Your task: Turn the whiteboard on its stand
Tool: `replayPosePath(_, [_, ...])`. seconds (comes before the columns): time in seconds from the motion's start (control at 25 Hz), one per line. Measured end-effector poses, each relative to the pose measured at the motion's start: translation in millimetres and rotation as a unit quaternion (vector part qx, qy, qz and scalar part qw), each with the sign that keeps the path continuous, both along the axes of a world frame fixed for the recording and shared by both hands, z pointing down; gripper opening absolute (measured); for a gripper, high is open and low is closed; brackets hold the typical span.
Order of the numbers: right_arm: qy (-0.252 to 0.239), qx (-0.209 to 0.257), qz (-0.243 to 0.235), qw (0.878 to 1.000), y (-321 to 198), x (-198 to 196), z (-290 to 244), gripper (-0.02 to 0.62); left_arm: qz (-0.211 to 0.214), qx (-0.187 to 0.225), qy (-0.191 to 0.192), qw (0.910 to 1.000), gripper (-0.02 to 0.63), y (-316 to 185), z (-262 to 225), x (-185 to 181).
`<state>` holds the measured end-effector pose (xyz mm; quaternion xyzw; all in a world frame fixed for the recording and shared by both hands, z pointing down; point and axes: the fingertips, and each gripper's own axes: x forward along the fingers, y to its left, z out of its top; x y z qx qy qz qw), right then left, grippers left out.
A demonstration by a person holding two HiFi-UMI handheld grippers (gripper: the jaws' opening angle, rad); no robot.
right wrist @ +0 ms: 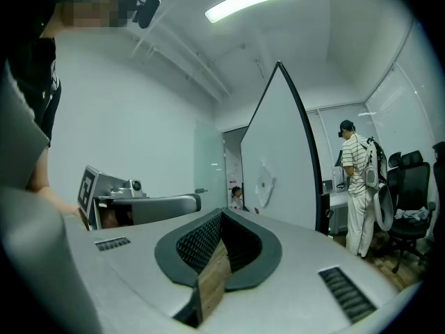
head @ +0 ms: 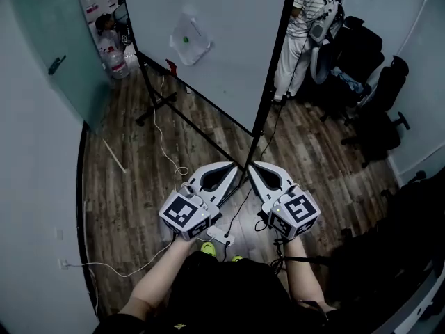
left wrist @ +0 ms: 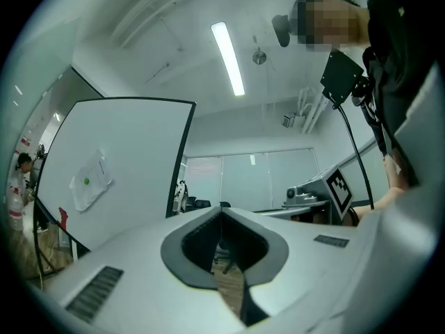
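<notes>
Whiteboard [head: 215, 40] stands far centre of the room on a black-framed stand [head: 268, 96], white face tilted and angled toward the left. Clear sheet w/ a green dot [head: 189, 39] is stuck on the face. From the stand's right upright a black bar runs down to the wood floor [head: 139, 158].

L gripper [head: 234, 170]: near centre, pointing at the foot of the stand. Jaws fully together, nothing between the pads; only floor shows through the gap behind them. In the left gripper view the board sits ahead and to the left, apart from the tips.

R gripper [head: 252, 167]: just beside L, tips almost meeting, aimed the same way. Jaws closed too, empty. In the right gripper view the board is ahead and slightly right, seen nearly edge-on; no contact visible.

Misc: white cable [head: 163, 148] snakes across the floor on the left, ending nr a power strip [head: 219, 235] by the operator's feet. Water bottle [head: 115, 58] far left. Person in a striped shirt [head: 302, 26] stands far right behind the board, w/ black office chairs [head: 368, 68] beyond.
</notes>
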<state>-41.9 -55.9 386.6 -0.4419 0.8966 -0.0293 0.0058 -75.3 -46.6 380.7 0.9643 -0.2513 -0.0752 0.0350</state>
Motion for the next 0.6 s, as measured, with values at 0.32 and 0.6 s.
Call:
replayPosePath(0.32, [0.001, -0.003, 0.036, 0.999, -23, -14, -1, 0.014, 0.033, -0.002, 0.006, 0.9994, -0.002, -25, 0, -18])
replayPosePath(0.6, [0.004, -0.009, 0.042, 0.999, -37, -29, 3, 0.014, 0.036, -0.022, 0.005, 0.9991, -0.003, -40, 4, -35])
